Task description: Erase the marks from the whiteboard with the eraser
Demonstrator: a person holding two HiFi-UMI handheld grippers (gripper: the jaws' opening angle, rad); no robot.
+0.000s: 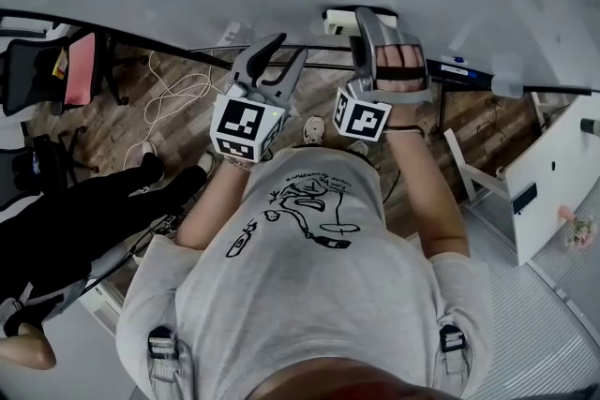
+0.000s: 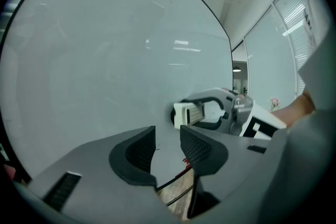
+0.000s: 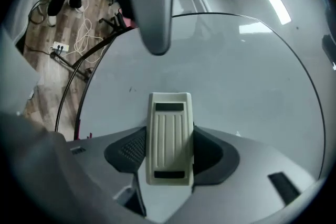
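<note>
Your grey T-shirt (image 1: pixel 309 286) with its line drawing fills the bottom of the head view. Beyond it, the cream eraser (image 3: pixel 169 139) sits upright between the jaws of your right gripper (image 3: pixel 169 152), both pads pressed on its long sides and its ribbed back facing the camera. Its far end is at the whiteboard (image 3: pixel 226 71); you cannot tell whether it touches. Your left gripper (image 2: pixel 168 147) is just beside the right one and points at the same board, jaws apart, with only the board's surface in the gap. A small red mark (image 2: pixel 185 160) shows near the board's lower edge. Below lies wooden floor (image 1: pixel 169 70) with loose white cables (image 1: pixel 173 94), and an office chair with a red back (image 1: pixel 80 70) stands off to the left.
</note>
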